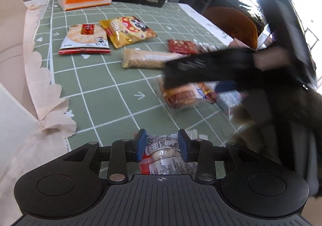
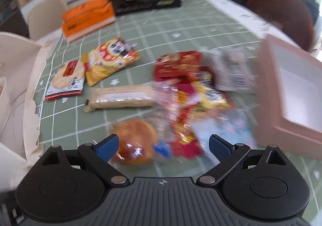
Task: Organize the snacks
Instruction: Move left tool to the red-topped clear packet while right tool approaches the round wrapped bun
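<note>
My left claw (image 1: 162,144) is clamped on a clear printed snack packet (image 1: 163,155), blue pads pressing both sides, held just above the green checked surface (image 1: 104,89). The packet's lower end is hidden behind the claw body. A blurred dark shape, my other arm I think, sweeps across the right of the left wrist view and covers part of the pile there; under it I can only make out a wrapped bun (image 1: 181,97).

My right claw (image 2: 163,148) is spread wide over that bun (image 2: 134,141), gripping nothing. This view is badly smeared, so the heaped red and yellow packets are unreadable. It does show a pink box (image 2: 289,93) at the right, largely hidden in the left view. Rice cracker pack (image 1: 85,39), yellow chips bag (image 1: 128,30) and long biscuit pack (image 1: 145,59) lie apart.
</note>
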The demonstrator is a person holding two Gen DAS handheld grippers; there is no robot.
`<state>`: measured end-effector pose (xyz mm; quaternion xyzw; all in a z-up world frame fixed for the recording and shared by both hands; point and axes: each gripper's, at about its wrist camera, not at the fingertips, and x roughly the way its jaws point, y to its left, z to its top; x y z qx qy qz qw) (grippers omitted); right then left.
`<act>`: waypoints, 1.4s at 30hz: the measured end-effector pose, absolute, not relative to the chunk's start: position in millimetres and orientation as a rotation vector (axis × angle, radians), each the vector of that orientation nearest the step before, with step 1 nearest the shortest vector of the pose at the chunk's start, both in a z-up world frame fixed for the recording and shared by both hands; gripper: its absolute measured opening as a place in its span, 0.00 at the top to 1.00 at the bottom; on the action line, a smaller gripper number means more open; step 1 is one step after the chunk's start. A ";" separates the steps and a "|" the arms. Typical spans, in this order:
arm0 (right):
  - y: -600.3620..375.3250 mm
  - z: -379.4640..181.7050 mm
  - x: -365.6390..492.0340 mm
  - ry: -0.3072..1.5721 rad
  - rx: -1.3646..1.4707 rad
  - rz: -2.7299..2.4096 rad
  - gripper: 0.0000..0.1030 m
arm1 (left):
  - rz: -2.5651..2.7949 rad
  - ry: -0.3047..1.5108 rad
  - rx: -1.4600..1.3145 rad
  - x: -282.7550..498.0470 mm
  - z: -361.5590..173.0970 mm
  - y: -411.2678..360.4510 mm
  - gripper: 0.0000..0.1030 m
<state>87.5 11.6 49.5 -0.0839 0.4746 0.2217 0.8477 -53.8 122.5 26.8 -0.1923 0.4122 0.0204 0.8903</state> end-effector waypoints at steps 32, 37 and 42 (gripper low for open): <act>-101.6 57.2 37.7 1.067 -0.033 0.376 0.27 | 0.131 0.918 -0.596 -31.9 35.0 133.7 0.63; -54.6 48.4 70.4 1.148 0.110 0.362 0.26 | 0.114 0.960 -0.598 -56.2 37.1 132.0 0.63; -19.2 41.0 90.4 1.151 0.031 0.310 0.22 | 0.024 1.000 -0.642 -77.6 37.3 119.9 0.64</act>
